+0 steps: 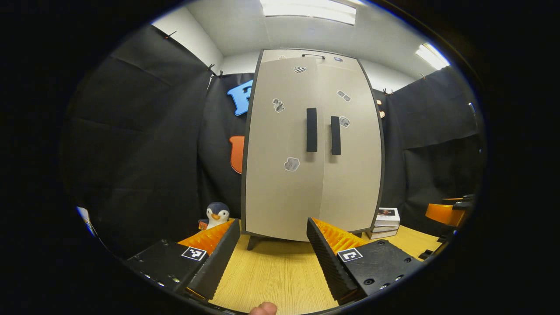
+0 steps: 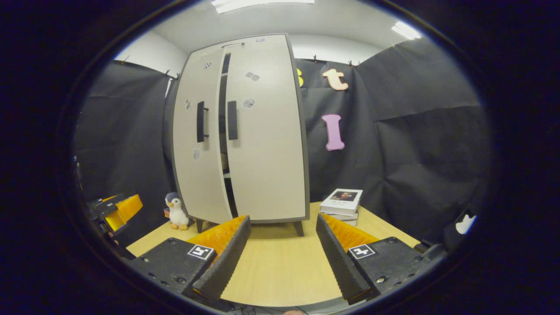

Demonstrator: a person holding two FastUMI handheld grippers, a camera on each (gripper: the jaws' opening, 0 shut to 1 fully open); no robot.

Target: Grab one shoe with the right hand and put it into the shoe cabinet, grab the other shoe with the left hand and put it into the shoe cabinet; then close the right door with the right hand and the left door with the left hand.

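The beige shoe cabinet [image 1: 280,192] stands on short legs at the back of the wooden table [image 1: 271,280]. In the left gripper view its two doors look shut, their black handles [image 1: 311,129] side by side. In the right gripper view the cabinet [image 2: 267,175] shows a narrow dark gap [image 2: 223,144] between the doors, the left door standing slightly ajar. My left gripper [image 1: 273,258] is open and holds nothing, a short way in front of the cabinet. My right gripper [image 2: 282,258] is open too, off the cabinet's right front corner.
A toy penguin [image 1: 216,214] [image 2: 176,211] sits left of the cabinet. Right of the cabinet lies a stack of books [image 1: 385,222] [image 2: 342,202]. The other gripper shows at the edge of each view [image 1: 448,212] [image 2: 116,210]. Black cloth walls close in the table.
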